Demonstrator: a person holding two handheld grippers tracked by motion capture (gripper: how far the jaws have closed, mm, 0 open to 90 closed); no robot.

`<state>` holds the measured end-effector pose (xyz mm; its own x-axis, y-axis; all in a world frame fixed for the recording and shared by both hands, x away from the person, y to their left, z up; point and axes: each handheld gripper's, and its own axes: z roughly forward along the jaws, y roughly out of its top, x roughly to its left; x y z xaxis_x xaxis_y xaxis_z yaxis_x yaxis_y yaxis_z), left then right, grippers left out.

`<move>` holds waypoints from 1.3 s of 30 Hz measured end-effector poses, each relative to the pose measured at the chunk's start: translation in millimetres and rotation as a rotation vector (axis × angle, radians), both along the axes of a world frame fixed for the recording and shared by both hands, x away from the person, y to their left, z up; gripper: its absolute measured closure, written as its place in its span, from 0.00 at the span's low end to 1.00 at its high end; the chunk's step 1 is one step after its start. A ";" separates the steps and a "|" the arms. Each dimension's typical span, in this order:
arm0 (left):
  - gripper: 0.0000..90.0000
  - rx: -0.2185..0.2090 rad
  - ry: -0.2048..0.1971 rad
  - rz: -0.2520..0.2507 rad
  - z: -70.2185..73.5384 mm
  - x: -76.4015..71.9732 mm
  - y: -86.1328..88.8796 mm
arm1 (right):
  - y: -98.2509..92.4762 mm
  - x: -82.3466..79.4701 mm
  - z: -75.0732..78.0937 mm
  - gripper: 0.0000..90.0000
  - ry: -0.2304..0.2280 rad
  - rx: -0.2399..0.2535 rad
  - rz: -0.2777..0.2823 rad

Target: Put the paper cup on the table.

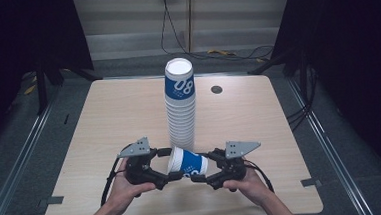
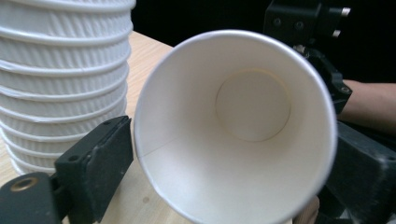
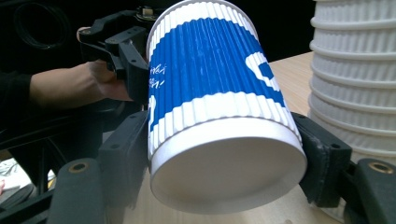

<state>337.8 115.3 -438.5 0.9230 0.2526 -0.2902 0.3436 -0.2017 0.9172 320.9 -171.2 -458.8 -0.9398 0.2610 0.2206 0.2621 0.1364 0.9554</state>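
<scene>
Item: blue-and-white ribbed paper cup (image 1: 188, 162), lying sideways between both grippers
Right gripper (image 1: 199, 177): jaws pinching cup's base end
Left gripper (image 1: 173, 163): jaws flanking cup's open rim; contact unclear
Neighbour: tall stack of matching paper cups (image 1: 181, 105), just behind

Both forearms enter from the bottom edge. The left tool (image 1: 173, 162) and right tool (image 1: 202, 168) point inward, facing each other. The right tool's 2 jaws are closed on a held item; the left tool's jaws flank its rim.

What I can't make out

My cup stack (image 2: 60, 84) runs off the top and left edges in my left hand-held gripper's view; the blue cup's (image 1: 188, 162) small lettering is unreadable, and my forearms leave the bottom edge.
</scene>
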 end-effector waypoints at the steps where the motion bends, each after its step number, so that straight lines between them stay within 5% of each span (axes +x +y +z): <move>1: 0.09 -0.002 0.000 -0.003 0.3 -0.4 -0.5 | 1.6 0.1 -0.2 0.31 -0.007 -0.007 0.008; 14: 0.10 -0.002 -0.005 -0.036 0.8 -2.4 -6.7 | 2.4 -2.9 1.3 0.31 -0.037 -0.032 0.031; 18: 0.10 0.004 0.020 -0.049 -0.9 0.9 -9.1 | 2.6 -1.6 0.8 0.31 -0.042 -0.034 0.031; 25: 0.16 0.017 0.026 -0.076 5.0 1.9 -5.7 | 2.3 0.8 0.1 0.29 0.008 -0.025 0.050; 33: 0.19 0.059 -0.013 -0.091 8.1 0.5 -7.7 | 6.5 0.8 -2.3 0.24 0.040 -0.080 0.036; 39: 0.20 0.051 -0.018 -0.096 10.3 -0.2 -7.6 | 8.0 0.0 -3.2 0.23 0.052 -0.108 0.043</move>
<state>337.5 107.7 -428.2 0.9485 0.1771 -0.2627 0.3044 -0.2798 0.9105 320.9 -163.1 -462.0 -0.9387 0.2457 0.2418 0.3025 0.2503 0.9197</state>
